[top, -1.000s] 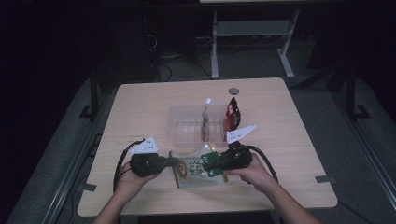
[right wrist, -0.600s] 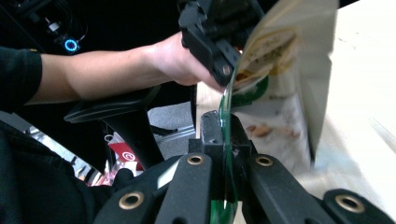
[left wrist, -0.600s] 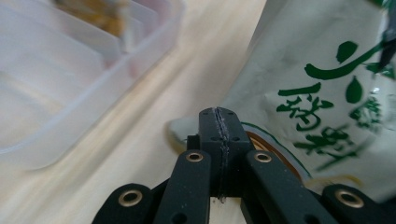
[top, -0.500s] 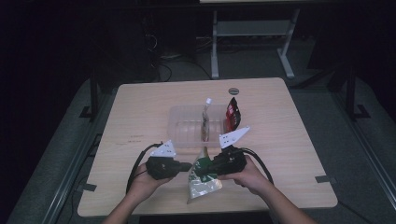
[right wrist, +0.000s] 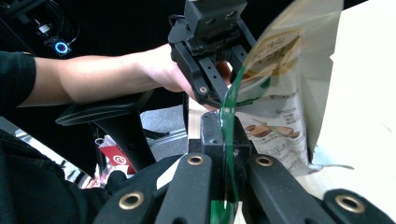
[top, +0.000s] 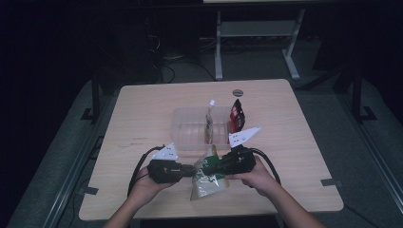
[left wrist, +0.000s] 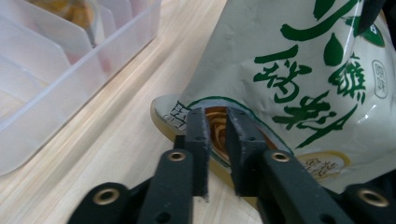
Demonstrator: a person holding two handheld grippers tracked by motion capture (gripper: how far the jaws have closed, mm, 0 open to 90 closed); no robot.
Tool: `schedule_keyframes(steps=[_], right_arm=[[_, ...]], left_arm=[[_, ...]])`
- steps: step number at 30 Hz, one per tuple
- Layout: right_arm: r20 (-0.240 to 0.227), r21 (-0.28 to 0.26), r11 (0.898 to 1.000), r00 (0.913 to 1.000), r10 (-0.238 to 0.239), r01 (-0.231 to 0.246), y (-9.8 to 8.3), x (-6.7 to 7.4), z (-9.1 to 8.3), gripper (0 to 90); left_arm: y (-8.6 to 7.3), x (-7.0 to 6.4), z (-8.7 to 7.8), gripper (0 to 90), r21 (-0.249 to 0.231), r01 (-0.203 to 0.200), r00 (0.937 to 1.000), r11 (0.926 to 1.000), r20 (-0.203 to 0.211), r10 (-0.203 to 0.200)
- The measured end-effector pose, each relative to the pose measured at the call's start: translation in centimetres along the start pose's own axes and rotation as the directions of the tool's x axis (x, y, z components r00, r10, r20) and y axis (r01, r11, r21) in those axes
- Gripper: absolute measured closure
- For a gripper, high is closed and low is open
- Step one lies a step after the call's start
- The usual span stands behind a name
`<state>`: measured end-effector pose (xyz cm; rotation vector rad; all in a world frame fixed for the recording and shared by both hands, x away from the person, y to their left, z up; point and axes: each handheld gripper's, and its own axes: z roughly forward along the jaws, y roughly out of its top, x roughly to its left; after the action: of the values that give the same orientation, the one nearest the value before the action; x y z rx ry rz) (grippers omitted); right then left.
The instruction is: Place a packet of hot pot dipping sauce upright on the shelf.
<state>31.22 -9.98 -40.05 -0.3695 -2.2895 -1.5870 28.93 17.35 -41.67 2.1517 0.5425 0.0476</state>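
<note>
Left hand [top: 142, 186] is holding the left gripper [top: 189, 171] low over the near edge of the table [top: 142, 114], jaws pointing right at the snack bag [top: 205, 183]. Its jaws have just been opening: in the left gripper view they are standing slightly apart with a narrow gap between them, the bag's curved bottom edge [left wrist: 205, 135] is sitting just past the tips, and the pads are not pressing on it, so that claw is parted and gripping nothing. Snack bag is sitting at the near middle of the table, between the two grippers, white and tan with green print, tilted, its lower end resting on the wood. Right gripper [top: 215, 164] is coming in from the right, held by the right hand [top: 256, 178], and its jaws are pressed together on the bag's green edge; in the right gripper view [right wrist: 229, 140] the thin green seam is running straight up between the two pads, pinched tight. Left gripper is also showing there, farther off behind the bag. Just beyond the bag, a clear plastic bin [top: 190, 124] with dividers is sitting mid-table. A brown packet [top: 209, 121] is standing upright inside it and a red packet [top: 236, 114] is leaning at its right end. A small round dark thing [top: 237, 92] is lying near the far edge, too small to tell.
</note>
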Motion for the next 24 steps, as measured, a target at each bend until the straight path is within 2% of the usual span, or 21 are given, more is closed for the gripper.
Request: schedule_keyframes(steps=[2, 7, 14, 19, 24], right_arm=[[0.012, 0.000, 1.000, 0.9999, -0.006, 0.006, 0.2, 0.1, -0.2, 90.0], [0.031, -0.013, 1.000, 0.9994, -0.015, 0.015, 0.7, 0.1, -0.6, 90.0], [0.074, -0.021, 0.999, 0.9969, -0.028, 0.030, 1.8, -0.3, -1.1, 90.0], [0.082, -0.031, 0.999, 0.9960, -0.034, 0.037, 3.0, -0.6, -1.4, 90.0], [0.110, -0.044, 0.998, 0.9929, -0.045, 0.050, 4.3, -1.3, -1.6, 90.0]], left_arm=[[-0.2, 0.1, -0.4, 67.4, 0.004, 0.001, 0.9999, 1.0000, -0.012, -0.001], [-1.0, 0.6, -1.3, 56.8, 0.011, 0.020, 0.9993, 0.9997, -0.032, -0.019], [-2.3, 1.2, -2.0, 43.3, 0.053, 0.068, 0.9976, 0.9963, -0.016, -0.067], [-2.5, 1.3, -1.9, 35.8, 0.054, 0.071, 0.9974, 0.9960, -0.017, -0.070], [-2.6, 1.4, -1.8, 29.1, 0.064, 0.081, 0.9966, 0.9947, -0.022, -0.080]])
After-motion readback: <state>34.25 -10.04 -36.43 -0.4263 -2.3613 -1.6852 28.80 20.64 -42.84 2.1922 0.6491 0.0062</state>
